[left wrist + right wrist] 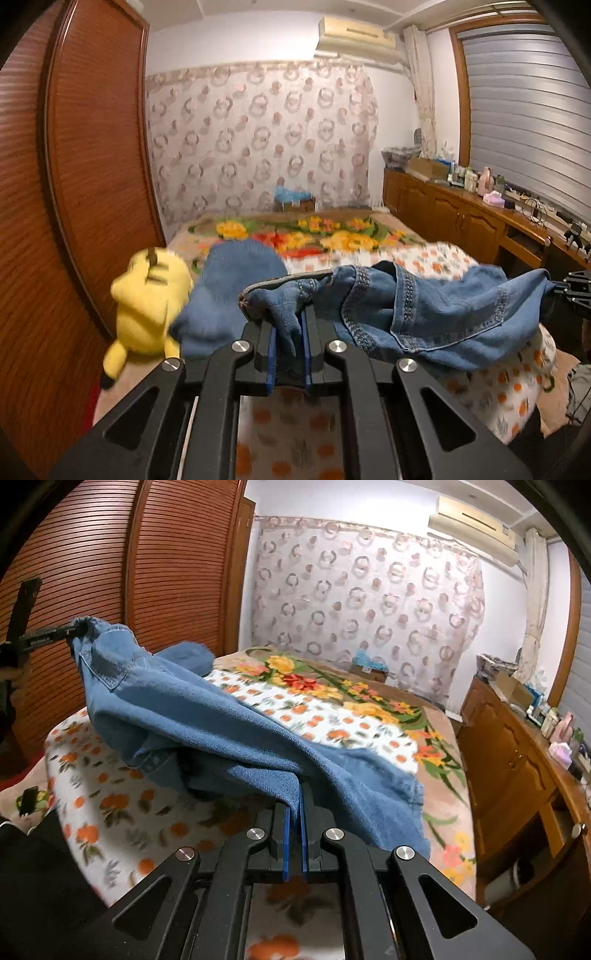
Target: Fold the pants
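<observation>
The blue denim pants (pixel 436 314) hang lifted above the bed, stretched between both grippers. My left gripper (pixel 290 332) is shut on a bunched corner of the waist, cloth pinched between its blue pads. In the right wrist view my right gripper (pixel 294 812) is shut on a fold of the pants (pixel 229 731), which drape up and left to the left gripper (pixel 72 629) at the far end. Part of the pants (pixel 229 291) still trails on the bed behind. The right gripper (pixel 572 288) shows at the right edge of the left wrist view.
A yellow plush toy (pixel 147 306) lies on the bed's left side by the wooden wardrobe (pixel 74 184). The bed (pixel 332 716) carries an orange-dotted sheet and a flowered blanket. A wooden sideboard (pixel 517 760) with bottles and boxes runs along the right. A box (pixel 293 201) sits beyond the bed.
</observation>
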Demonstrator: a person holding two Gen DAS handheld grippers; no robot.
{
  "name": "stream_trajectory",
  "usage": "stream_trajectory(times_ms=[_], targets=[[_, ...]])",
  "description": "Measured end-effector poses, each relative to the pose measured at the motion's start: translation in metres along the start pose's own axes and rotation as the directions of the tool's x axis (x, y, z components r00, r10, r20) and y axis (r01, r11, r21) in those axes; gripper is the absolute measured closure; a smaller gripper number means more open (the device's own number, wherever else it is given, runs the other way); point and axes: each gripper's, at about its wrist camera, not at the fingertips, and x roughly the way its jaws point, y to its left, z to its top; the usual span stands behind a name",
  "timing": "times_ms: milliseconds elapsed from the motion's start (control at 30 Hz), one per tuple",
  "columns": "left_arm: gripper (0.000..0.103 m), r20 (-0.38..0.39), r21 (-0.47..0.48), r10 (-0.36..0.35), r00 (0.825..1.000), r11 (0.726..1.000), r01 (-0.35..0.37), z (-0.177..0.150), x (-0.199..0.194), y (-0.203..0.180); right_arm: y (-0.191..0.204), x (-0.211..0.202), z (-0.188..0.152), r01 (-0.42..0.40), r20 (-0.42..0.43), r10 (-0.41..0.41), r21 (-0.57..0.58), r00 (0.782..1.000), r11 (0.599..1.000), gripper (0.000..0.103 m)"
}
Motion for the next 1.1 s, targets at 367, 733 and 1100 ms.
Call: stream_trajectory(times_ms=[367, 733, 1100], targets=[[0.06, -0.226, 0.034, -0.006, 0.974, 0.999, 0.014, -0.075, 0.017, -0.015, -0.029, 0.015, -0.031, -0.088, -0.143, 0.103, 0.107, 0.984, 0.99, 0.094], [0.05, -0.166, 0.055, -0.006, 0.986, 0.998, 0.015, -0.054, -0.002, -0.022, -0.027, -0.023, -0.024, -0.028, -0.115, 0.041, 0.111, 0.993, 0.993, 0.087], [0.05, -0.174, 0.069, -0.04, 0.984, 0.996, 0.052, -0.028, 0.038, -0.026, -0.053, -0.042, -0.021, 0.065, -0.022, -0.062, 0.197, 0.998, 0.978, 0.082]])
